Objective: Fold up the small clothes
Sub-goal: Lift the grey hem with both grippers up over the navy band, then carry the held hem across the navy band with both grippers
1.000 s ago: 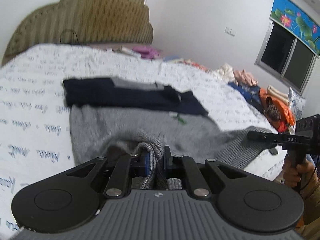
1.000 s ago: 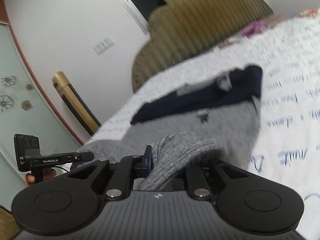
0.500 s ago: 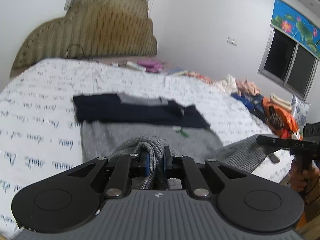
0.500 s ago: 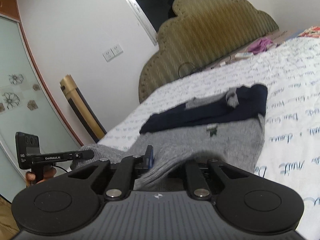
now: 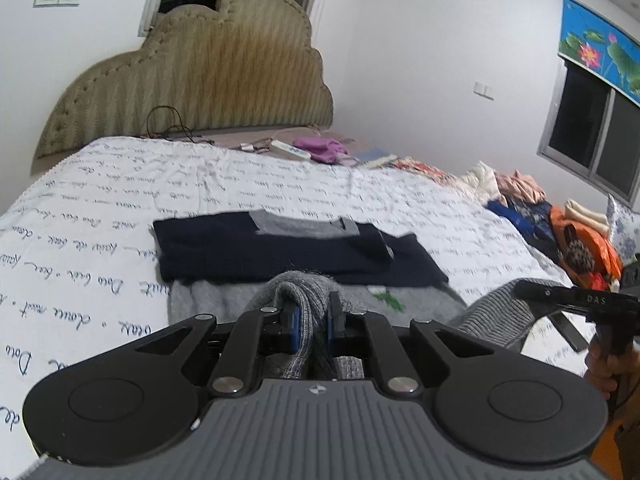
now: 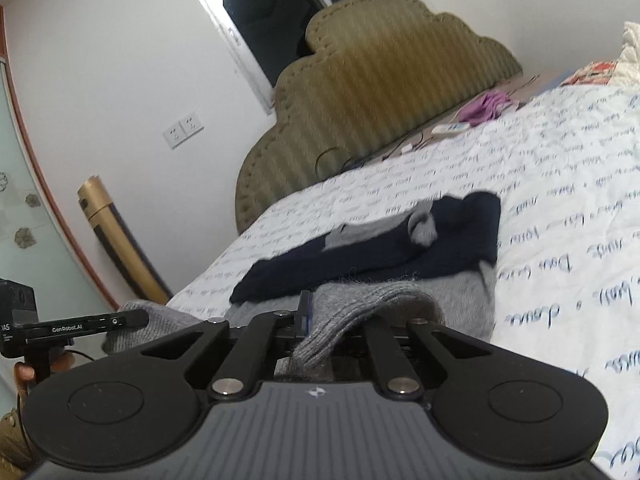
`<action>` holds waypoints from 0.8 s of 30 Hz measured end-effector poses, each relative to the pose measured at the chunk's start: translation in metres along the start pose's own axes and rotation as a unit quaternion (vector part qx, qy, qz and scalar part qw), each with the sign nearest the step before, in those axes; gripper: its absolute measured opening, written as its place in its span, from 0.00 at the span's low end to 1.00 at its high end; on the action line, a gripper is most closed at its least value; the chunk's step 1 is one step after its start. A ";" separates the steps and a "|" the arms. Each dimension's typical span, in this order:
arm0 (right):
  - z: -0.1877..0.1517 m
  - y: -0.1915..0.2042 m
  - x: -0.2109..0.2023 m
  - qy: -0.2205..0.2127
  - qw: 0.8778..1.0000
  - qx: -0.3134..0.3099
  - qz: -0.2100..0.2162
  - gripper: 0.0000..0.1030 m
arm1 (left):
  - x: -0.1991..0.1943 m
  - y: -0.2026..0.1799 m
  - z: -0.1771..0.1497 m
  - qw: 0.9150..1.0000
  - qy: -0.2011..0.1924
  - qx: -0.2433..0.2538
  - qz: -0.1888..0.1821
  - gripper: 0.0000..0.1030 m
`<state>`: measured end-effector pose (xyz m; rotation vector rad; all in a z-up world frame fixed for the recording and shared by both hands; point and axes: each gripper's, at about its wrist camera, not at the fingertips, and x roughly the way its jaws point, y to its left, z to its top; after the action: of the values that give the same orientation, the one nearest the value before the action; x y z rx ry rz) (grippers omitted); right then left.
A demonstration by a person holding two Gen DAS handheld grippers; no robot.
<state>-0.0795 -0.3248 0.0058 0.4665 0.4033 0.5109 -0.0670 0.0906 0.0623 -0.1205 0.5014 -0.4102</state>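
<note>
The left wrist view alone shows a heap of clothes (image 5: 560, 220) at the bed's far edge under a window (image 5: 592, 136), while the right wrist view alone shows a gold cylinder (image 6: 116, 248) leaning on the wall. The grey sweater (image 5: 408, 300) lies on the bed (image 5: 100, 208) with its navy upper part folded flat, its lower hem lifted toward both cameras. The left gripper (image 5: 312, 320) has its fingers (image 5: 335, 314) pinching a bunched ribbed fold of the hem, and the right gripper (image 6: 340, 320) pinches the hem likewise, knit draping over one of its fingers (image 6: 306, 310).
</note>
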 end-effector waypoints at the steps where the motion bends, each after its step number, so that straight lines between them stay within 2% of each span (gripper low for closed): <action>1: 0.002 0.000 0.001 -0.003 1.000 0.000 0.002 0.05 | 0.002 0.000 0.003 1.000 -0.002 -0.003 0.000 0.11; 11: 0.037 -0.005 0.022 -0.022 1.000 0.004 0.012 0.04 | 0.020 0.002 0.047 1.000 -0.011 -0.012 -0.004 0.11; 15: 0.050 -0.008 0.033 -0.033 0.999 0.004 0.011 0.04 | 0.033 0.000 0.065 1.000 -0.013 -0.004 0.006 0.11; 24: 0.069 -0.023 0.067 -0.037 0.999 0.016 0.002 0.05 | 0.085 0.008 0.081 0.998 0.026 -0.007 0.048 0.11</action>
<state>0.0154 -0.3275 0.0338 0.5148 0.3393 0.4904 0.0432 0.0641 0.0943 -0.0992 0.5597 -0.3170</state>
